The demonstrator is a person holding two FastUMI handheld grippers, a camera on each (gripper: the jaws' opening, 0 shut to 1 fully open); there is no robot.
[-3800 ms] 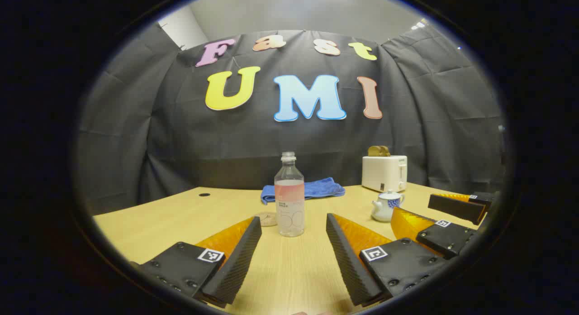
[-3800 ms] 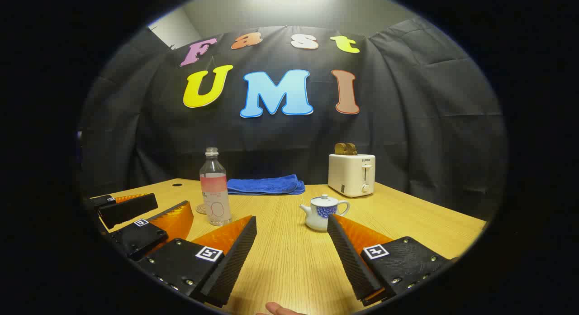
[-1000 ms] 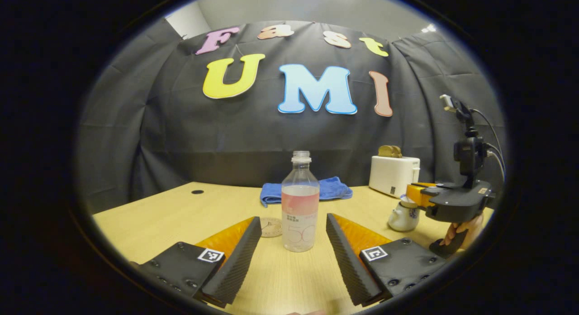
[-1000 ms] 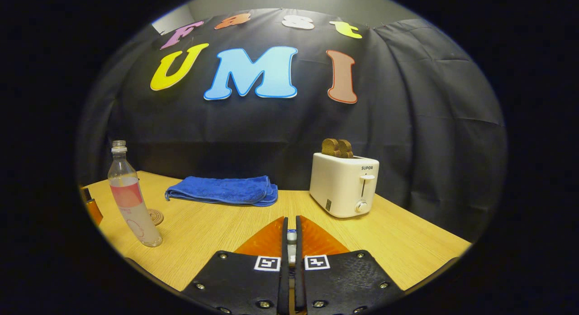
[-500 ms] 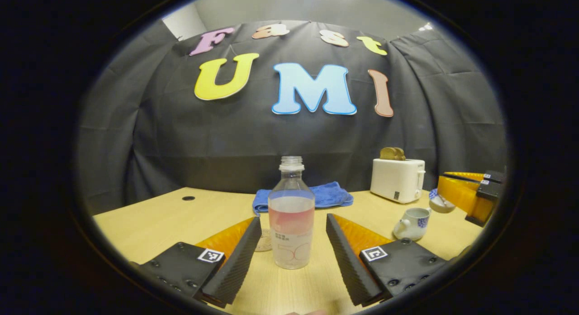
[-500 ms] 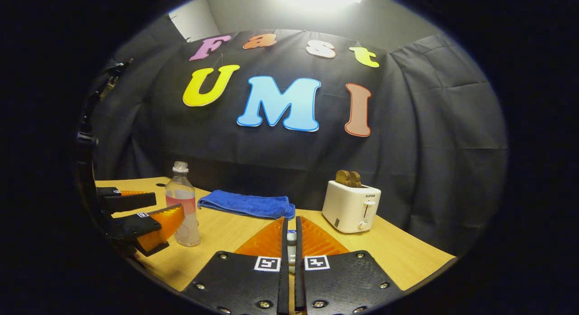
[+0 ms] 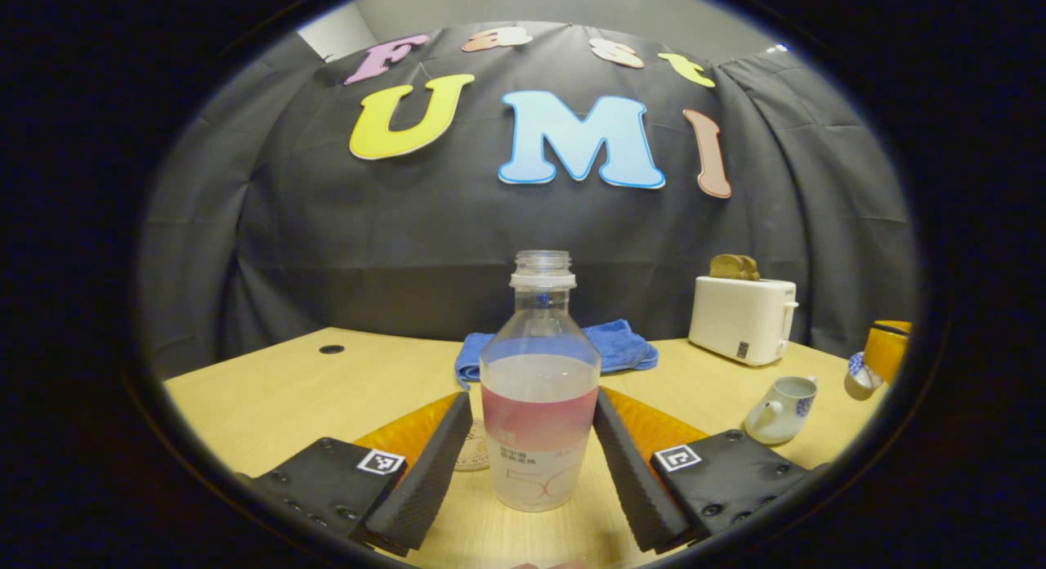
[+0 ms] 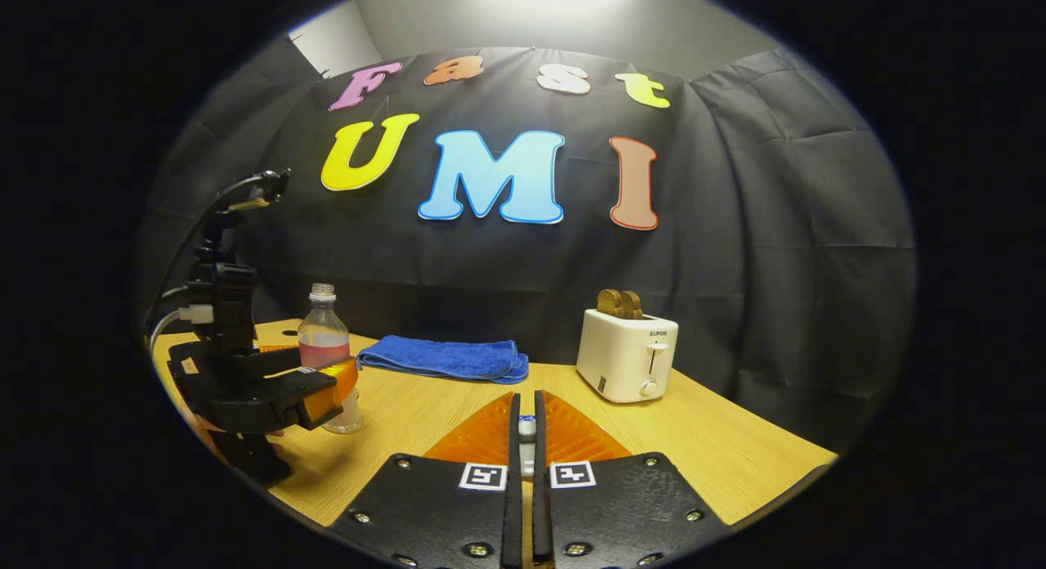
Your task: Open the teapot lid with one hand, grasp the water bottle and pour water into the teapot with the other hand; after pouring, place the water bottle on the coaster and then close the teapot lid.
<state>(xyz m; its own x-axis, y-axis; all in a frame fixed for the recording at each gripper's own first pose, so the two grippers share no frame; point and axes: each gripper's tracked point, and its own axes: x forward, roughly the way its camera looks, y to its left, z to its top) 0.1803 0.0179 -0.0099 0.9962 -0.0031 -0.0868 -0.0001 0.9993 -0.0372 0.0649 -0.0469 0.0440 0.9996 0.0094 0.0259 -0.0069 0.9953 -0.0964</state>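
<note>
While the water bottle (image 7: 539, 389) stands upright and uncapped on the tabletop (image 7: 278, 397), it is flanked by the left gripper (image 7: 531, 463), whose fingers (image 7: 425, 471) are spread on either side of it; whether they touch it cannot be told. Partly hidden behind the bottle's base, the coaster (image 7: 474, 453) is seen, and a blue towel (image 7: 621, 348) lies behind the bottle. To the bottle's right, the teapot (image 7: 780, 407) sits open. Farther right of the bottle, at the edge of the left gripper view, the teapot lid (image 7: 858, 377) is held above the tabletop. The lid's knob (image 8: 527, 427) is clamped by the right gripper (image 8: 525, 438).
</note>
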